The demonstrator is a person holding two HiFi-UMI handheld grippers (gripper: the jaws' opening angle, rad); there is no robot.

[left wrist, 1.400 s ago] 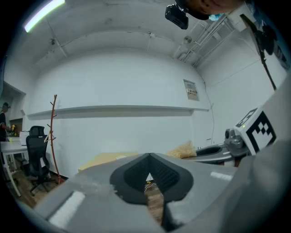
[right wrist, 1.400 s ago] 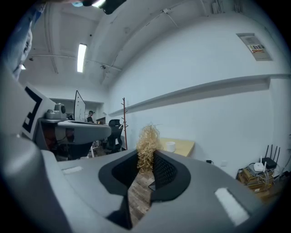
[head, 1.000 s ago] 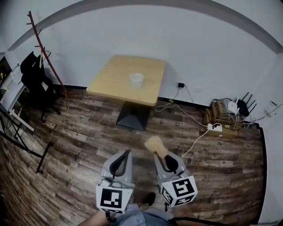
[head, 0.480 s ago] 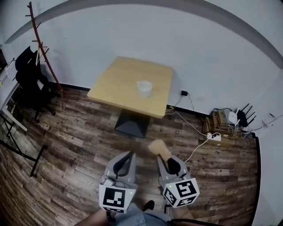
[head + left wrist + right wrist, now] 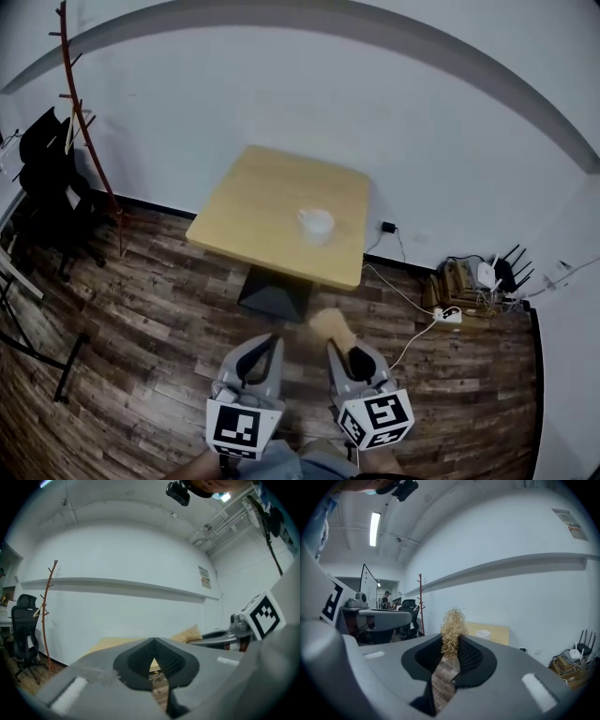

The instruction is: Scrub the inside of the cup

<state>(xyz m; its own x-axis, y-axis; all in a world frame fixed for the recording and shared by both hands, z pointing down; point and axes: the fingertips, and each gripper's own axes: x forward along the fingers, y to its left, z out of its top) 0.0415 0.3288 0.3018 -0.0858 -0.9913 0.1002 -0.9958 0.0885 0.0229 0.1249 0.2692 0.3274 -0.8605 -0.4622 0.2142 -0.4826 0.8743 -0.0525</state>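
A white cup (image 5: 316, 224) stands on a square wooden table (image 5: 253, 202) by the white wall, well ahead of both grippers. My left gripper (image 5: 265, 341) is held over the wood floor, shut with nothing in it; its pads meet at the tips (image 5: 153, 642). To its right, my right gripper (image 5: 336, 344) is shut on a tan fibre scrubber (image 5: 327, 324), whose tuft sticks out past the jaws. In the right gripper view the scrubber (image 5: 452, 626) rises between the pads, and the cup (image 5: 483, 633) is small on the table beyond.
The table's black base (image 5: 274, 292) sits on the floor ahead. A red coat stand (image 5: 86, 131) and a black office chair (image 5: 42, 183) are at the left wall. Cables, a power strip (image 5: 446, 316) and a router (image 5: 487, 274) lie at the right wall.
Both grippers have been carried forward side by side; the table and cup now look nearer and lower in the head view. The jaws and the held scrubber are unchanged.
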